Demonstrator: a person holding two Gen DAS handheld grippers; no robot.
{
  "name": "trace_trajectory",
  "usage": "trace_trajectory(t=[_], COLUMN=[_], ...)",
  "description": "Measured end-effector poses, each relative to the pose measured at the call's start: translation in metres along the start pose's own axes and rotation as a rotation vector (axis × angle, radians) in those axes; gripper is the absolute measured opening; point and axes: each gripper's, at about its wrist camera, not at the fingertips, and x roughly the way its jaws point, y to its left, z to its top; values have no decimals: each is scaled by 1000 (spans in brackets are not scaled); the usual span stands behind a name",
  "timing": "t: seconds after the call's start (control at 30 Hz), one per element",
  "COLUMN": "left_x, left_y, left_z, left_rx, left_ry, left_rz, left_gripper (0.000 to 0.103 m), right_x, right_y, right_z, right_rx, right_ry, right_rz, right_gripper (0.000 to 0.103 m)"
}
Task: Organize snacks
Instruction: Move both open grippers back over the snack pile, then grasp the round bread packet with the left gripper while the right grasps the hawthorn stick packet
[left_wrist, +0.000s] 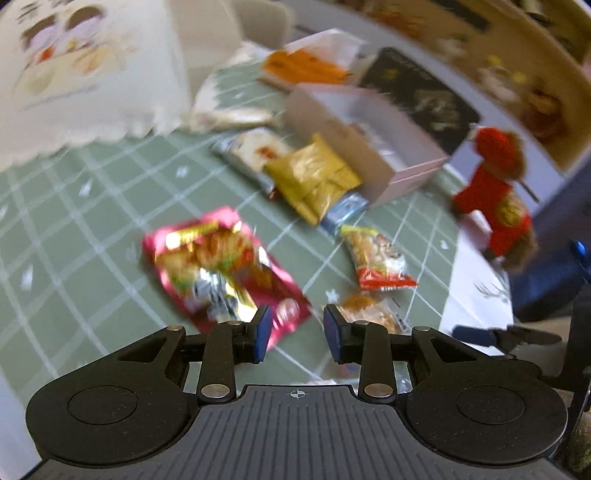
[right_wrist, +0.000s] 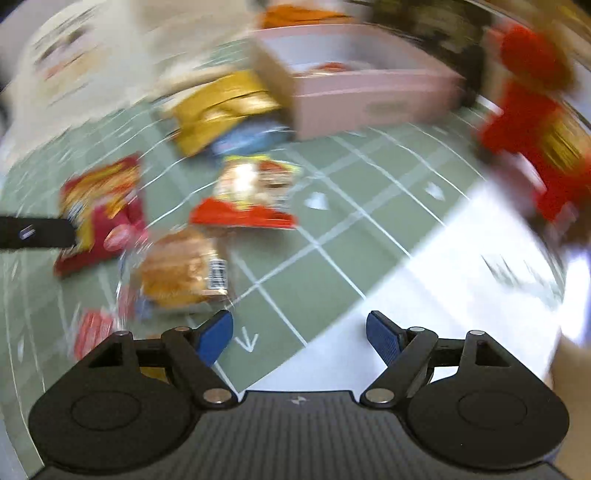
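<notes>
Several snack packets lie on a green checked tablecloth (left_wrist: 74, 236). A pink-red foil bag (left_wrist: 225, 269) lies just ahead of my left gripper (left_wrist: 296, 332), which is open and empty above the cloth. A yellow packet (left_wrist: 314, 177) leans against a pale pink open box (left_wrist: 369, 147). A small orange-red packet (left_wrist: 380, 258) and a clear bread packet (left_wrist: 369, 310) lie to the right. My right gripper (right_wrist: 299, 332) is wide open and empty, with the bread packet (right_wrist: 181, 273) ahead left, the orange-red packet (right_wrist: 251, 195), the red bag (right_wrist: 99, 210) and the pink box (right_wrist: 369, 96) beyond.
A red plush toy (left_wrist: 495, 199) stands at the right by the table edge, also in the right wrist view (right_wrist: 535, 122). A silver packet (left_wrist: 251, 151), an orange-and-white bag (left_wrist: 310, 62) and a black mat (left_wrist: 421, 92) lie further back. Both views are motion-blurred.
</notes>
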Motion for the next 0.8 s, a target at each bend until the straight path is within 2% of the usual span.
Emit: trace_trajectory(t=[0.1,0.17,0.23,0.27,0.33,0.4,0.5,0.6,0.67,0.8], left_x=[18,34,51,59,74,75,76,74,72,72], left_y=[10,-1,-26,-39,-63,-78,-95,-100,-102,-95], left_z=[16,22,24,22,17,11,8,2,-2,1], left_rx=[40,81,196,263,381,470,572,636,669,656], left_ry=[11,45,78,98,150,143,189,238,243,235], left_rz=[-68,-134,-239,-253,-231,-211,-207,-237,-237,-181], left_gripper=[35,35,35,35,36,39,42,42,42,42], right_x=[-16,-35,-47,-54,-57,-60,-61,-54,-56,-57], right_y=[1,4,9,11,16,26,42,41,41,46], right_z=[-21,-37,-50,-57,-65,-73,-83,-89,-90,-84], right_rx=[84,106,109,125,173,188,187,232,249,242], right_ry=[1,-7,-31,-30,-13,-4,-14,16,9,-5], right_rz=[-68,-80,-94,-102,-63,-31,-62,-66,-67,-55], right_gripper=[80,80,80,80,80,80,80,80,80,80])
